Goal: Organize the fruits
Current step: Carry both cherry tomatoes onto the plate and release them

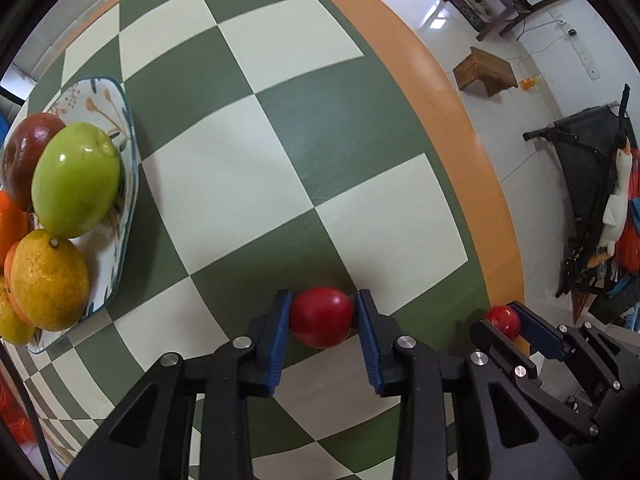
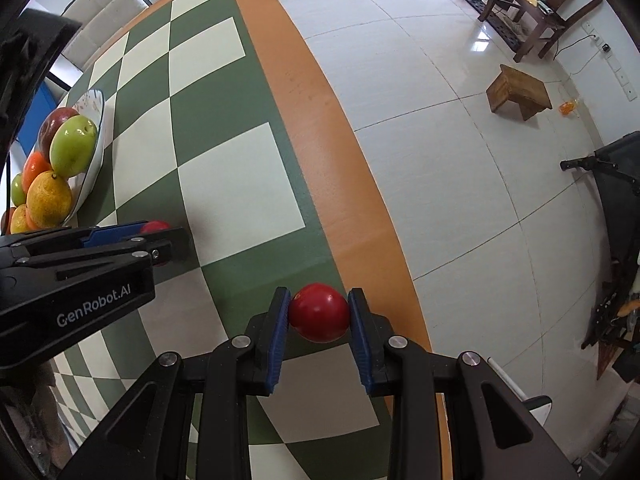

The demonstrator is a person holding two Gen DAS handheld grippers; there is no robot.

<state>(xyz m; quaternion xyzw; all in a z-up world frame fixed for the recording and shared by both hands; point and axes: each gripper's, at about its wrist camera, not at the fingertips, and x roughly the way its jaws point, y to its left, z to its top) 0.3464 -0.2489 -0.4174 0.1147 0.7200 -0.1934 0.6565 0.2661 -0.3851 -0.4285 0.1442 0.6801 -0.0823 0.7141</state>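
Room: pale glossy tiled floor, largest thing in view. A dark wooden table far off by the wall, a small wooden stool on the tiles, an orange bottle just beside the stool, and a black folding frame at the right edge with a white plush bird leaning on it.

Work surface: table with an orange border, covered by a green-and-cream checkered mat.

Plate with leaf pattern at the mat's left side, piled with fruit: green apple, dark red apple behind it, yellow citrus in front; more orange fruit partly hidden.

My left gripper: blue pads closed to the sides of a red tomato, held over the mat.

My right gripper: likewise pinching a second red tomato, near the orange border.

Writing: "GenRobot.AI" in white on the left gripper's body, read from the right wrist view
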